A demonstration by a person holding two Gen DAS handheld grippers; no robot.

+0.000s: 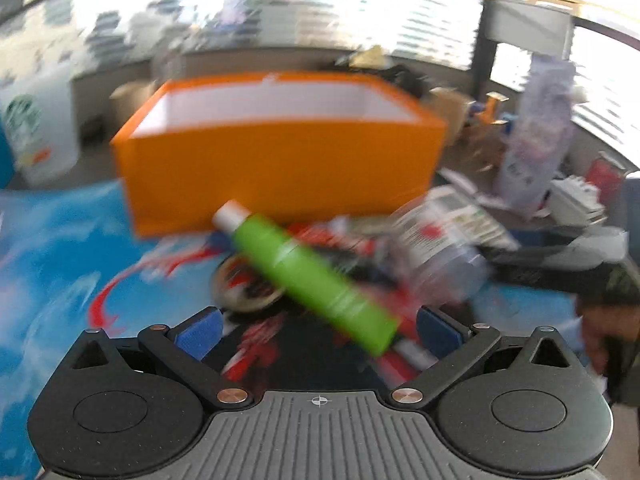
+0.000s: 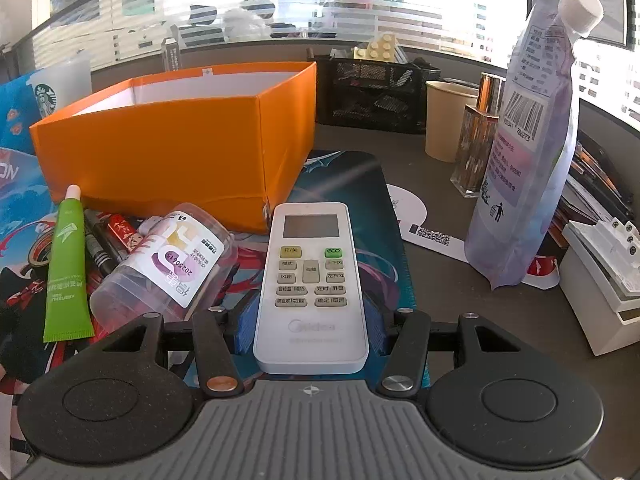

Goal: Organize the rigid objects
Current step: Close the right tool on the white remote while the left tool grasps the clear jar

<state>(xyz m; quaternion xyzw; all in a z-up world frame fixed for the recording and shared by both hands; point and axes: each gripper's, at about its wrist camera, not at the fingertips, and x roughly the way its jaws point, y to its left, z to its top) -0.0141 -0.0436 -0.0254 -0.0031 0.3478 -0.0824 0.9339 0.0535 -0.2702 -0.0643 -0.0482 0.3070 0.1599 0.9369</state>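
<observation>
Remote control (image 2: pixel 311 286), white plastic with a grey screen and rows of buttons, lay lengthwise between the blue pads of the right gripper (image 2: pixel 311 330); the pads pressed on its two long sides near the lower end, so the gripper was clamped on it. Screen end pointed away from the camera, toward the open orange cardboard box (image 2: pixel 176 148) with white inner walls. Box stood just beyond the remote, on a printed blue desk mat (image 2: pixel 344 184).

Left of the remote: a clear plastic jar (image 2: pixel 164 264) with a purple-and-white label, lying on its side. Beside it a green squeeze tube (image 2: pixel 67 272) with a pale cap, lying flat, cap toward the box. Black marker (image 2: pixel 98 244) between tube and jar. To the right, well apart, a tall pale purple refill pouch (image 2: pixel 528 152) with a white screw cap stood upright on the grey desk (image 2: pixel 440 280); a beige paper cup (image 2: pixel 444 120) and a black mesh organiser (image 2: pixel 376 92) behind.

Left wrist view was heavily blurred. Left gripper (image 1: pixel 318 330) stood wide open, blue pads (image 1: pixel 200 334) well apart, nothing pressed between them. The green tube (image 1: pixel 308 276) showed diagonally just beyond the pads; whether the right pad touched its end could not be told. Orange box (image 1: pixel 280 164) behind it.
</observation>
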